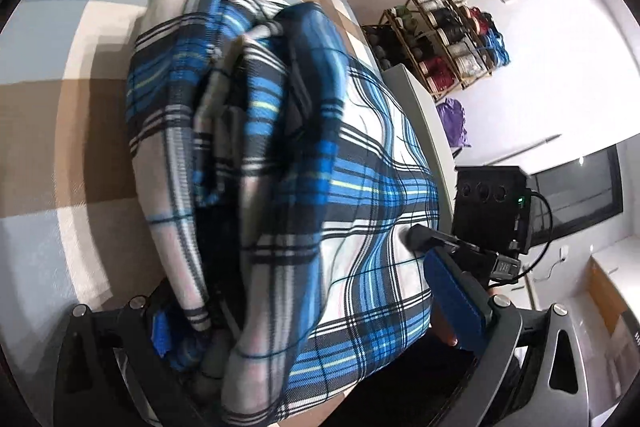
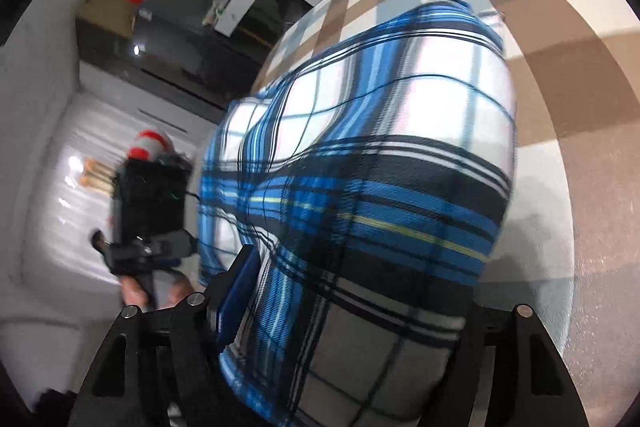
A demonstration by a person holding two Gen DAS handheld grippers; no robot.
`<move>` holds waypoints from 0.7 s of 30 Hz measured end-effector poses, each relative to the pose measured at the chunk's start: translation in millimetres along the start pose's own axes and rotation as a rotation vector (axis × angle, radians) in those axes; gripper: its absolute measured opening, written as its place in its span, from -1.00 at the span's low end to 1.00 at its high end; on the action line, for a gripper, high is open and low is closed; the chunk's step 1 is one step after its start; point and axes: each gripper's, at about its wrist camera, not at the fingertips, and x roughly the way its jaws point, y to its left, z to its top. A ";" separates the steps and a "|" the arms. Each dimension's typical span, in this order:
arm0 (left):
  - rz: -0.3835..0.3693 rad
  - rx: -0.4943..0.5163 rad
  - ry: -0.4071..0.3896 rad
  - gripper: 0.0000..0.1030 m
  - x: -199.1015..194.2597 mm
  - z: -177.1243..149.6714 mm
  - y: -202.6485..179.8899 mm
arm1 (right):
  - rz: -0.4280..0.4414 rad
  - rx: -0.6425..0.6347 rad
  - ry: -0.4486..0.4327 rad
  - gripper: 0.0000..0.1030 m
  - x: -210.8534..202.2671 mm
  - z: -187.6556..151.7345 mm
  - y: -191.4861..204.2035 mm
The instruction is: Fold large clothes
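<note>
Folding the blue, white and black plaid fabric garment (image 2: pixel 360 187) with a gripper at each side, over the brown, cream and pale-blue checked tablecloth (image 1: pixel 80 67).

Both views show the garment bunched into a thick bundle, lifted partly off the cloth-covered table. The right gripper (image 2: pixel 340 327) has the cloth filling the gap between its blue-padded fingers (image 2: pixel 236 291), and appears clamped on the bundle. The left gripper (image 1: pixel 312 327) likewise has folds stuffed between its fingers; it seems closed on them, though blur hides the pads. To do this step well, I judge both hands should keep the edges level, lay the bundle flat and smooth the layers before releasing. As for containers, a wooden rack (image 1: pixel 440 39) by the wall holds rolled items, apparently yarn or cloth.
</note>
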 end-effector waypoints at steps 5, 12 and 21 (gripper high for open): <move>-0.019 -0.046 -0.011 0.54 0.9 4.2 5.5 | -0.013 -0.032 -0.074 -0.30 -22.5 -4.6 16.0; 0.026 -0.112 -0.016 -0.47 5.9 5.4 8.7 | 0.034 0.064 -0.119 -0.47 -46.9 -7.8 8.5; -0.003 -0.053 0.002 -0.60 18.7 21.2 -27.3 | 0.010 0.043 -0.128 -0.53 -82.7 4.6 16.6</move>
